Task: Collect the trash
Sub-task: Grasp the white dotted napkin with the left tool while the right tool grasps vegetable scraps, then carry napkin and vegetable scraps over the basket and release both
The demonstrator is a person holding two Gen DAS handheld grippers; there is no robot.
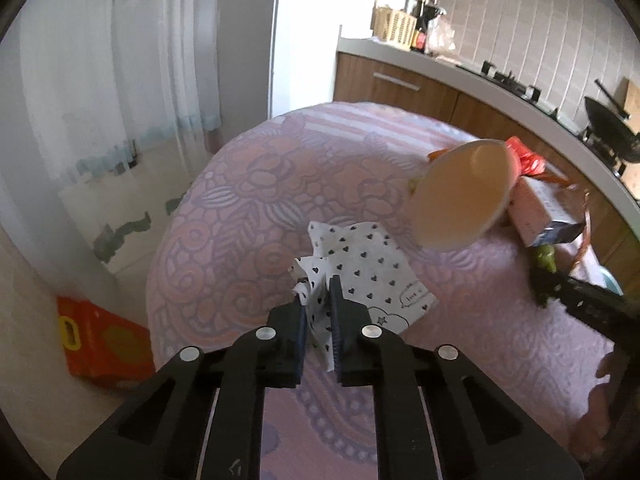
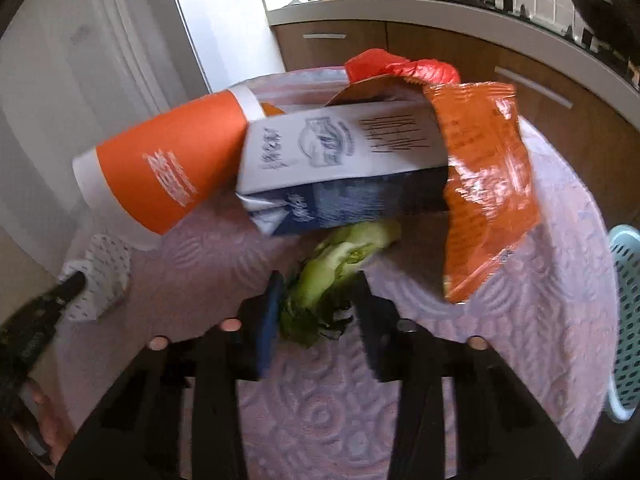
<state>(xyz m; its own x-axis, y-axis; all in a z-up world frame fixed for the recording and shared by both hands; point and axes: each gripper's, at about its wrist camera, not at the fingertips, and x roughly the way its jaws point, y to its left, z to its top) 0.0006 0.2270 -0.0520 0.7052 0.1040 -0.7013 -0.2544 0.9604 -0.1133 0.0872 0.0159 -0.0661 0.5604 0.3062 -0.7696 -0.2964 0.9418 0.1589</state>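
A white paper with black hearts [image 1: 360,256] lies crumpled on the pink tablecloth [image 1: 248,200]. My left gripper [image 1: 318,300] is shut on its near corner. A green vegetable scrap [image 2: 340,260] sits between the fingers of my right gripper [image 2: 318,300], with both pads against its leafy end. Just beyond it lie a blue and white carton [image 2: 340,168], an orange paper cup [image 2: 160,172] on its side, an orange snack wrapper [image 2: 488,184] and a red plastic bag [image 2: 400,66]. The left wrist view shows the cup's open mouth [image 1: 464,196] and the right gripper [image 1: 576,296] at the right.
A teal perforated basket [image 2: 628,320] stands off the table's right edge. A red box [image 1: 104,340] is on the floor at the left. Behind the table runs a kitchen counter [image 1: 440,68] with wooden cabinets and a stove.
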